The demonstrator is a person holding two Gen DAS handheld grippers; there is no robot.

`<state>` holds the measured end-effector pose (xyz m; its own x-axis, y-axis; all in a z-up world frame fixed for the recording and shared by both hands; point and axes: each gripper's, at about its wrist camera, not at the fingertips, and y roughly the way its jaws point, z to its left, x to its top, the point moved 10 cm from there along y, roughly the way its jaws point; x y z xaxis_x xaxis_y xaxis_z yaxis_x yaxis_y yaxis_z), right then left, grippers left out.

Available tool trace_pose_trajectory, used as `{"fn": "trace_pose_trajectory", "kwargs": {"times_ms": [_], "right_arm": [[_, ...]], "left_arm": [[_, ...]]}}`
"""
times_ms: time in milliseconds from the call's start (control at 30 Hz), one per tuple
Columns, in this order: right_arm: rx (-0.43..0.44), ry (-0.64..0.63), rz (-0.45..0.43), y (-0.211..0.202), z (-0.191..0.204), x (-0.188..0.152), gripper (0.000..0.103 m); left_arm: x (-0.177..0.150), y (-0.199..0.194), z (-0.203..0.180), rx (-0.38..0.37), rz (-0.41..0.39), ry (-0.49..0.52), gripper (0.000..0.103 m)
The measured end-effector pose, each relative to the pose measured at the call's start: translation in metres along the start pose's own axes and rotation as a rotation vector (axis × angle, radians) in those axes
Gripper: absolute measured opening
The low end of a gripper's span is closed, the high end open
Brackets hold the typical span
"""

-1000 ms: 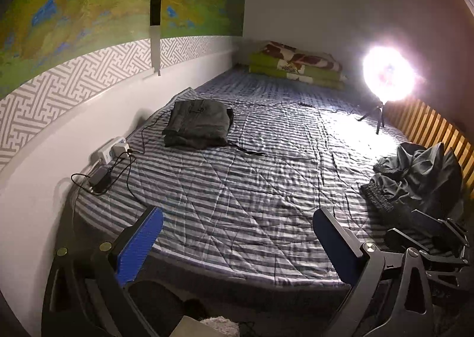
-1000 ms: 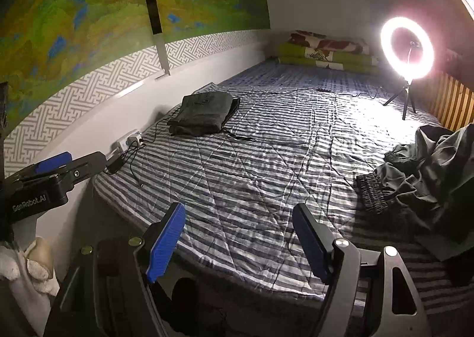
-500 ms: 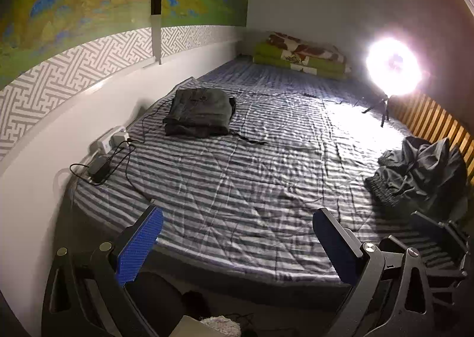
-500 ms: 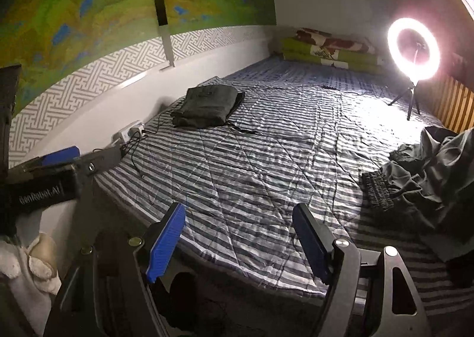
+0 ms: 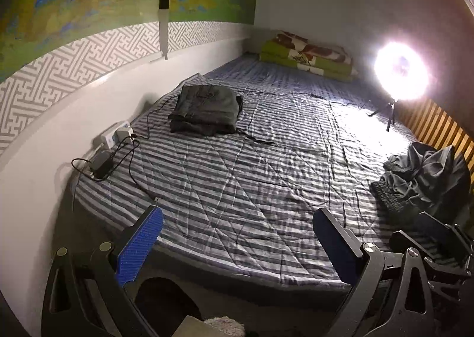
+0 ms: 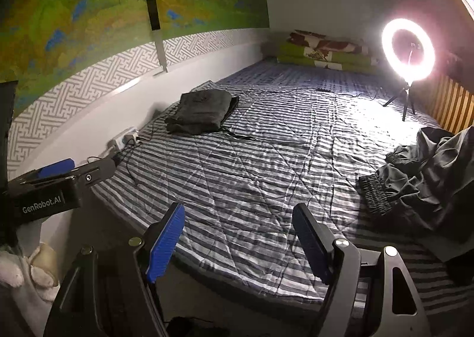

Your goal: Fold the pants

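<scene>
While both jaws gape empty, crumpled pants (image 6: 426, 171) lie well right of them.

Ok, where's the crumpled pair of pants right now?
The crumpled pants lie at the right edge of the striped bed in both wrist views, near the wooden slats, in front of the ring light.

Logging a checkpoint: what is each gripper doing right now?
Left gripper: open, holding nothing, above the bed.
Right gripper: open, holding nothing; the crumpled pants lie apart from it.
</scene>
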<state>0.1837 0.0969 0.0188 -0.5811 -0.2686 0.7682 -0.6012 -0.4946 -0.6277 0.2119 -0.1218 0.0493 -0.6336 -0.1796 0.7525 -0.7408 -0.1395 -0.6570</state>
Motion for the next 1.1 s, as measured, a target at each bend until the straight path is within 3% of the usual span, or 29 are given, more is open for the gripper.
{"fn": "trace_pose_trajectory", "kwargs": {"times_ms": [1100], "right_arm": [[-0.031,-0.004,-0.015,-0.004,-0.004,0.007,0.071]], "left_arm": [[0.003,0.002,-0.016,-0.01,-0.002,0.041,0.102]]}}
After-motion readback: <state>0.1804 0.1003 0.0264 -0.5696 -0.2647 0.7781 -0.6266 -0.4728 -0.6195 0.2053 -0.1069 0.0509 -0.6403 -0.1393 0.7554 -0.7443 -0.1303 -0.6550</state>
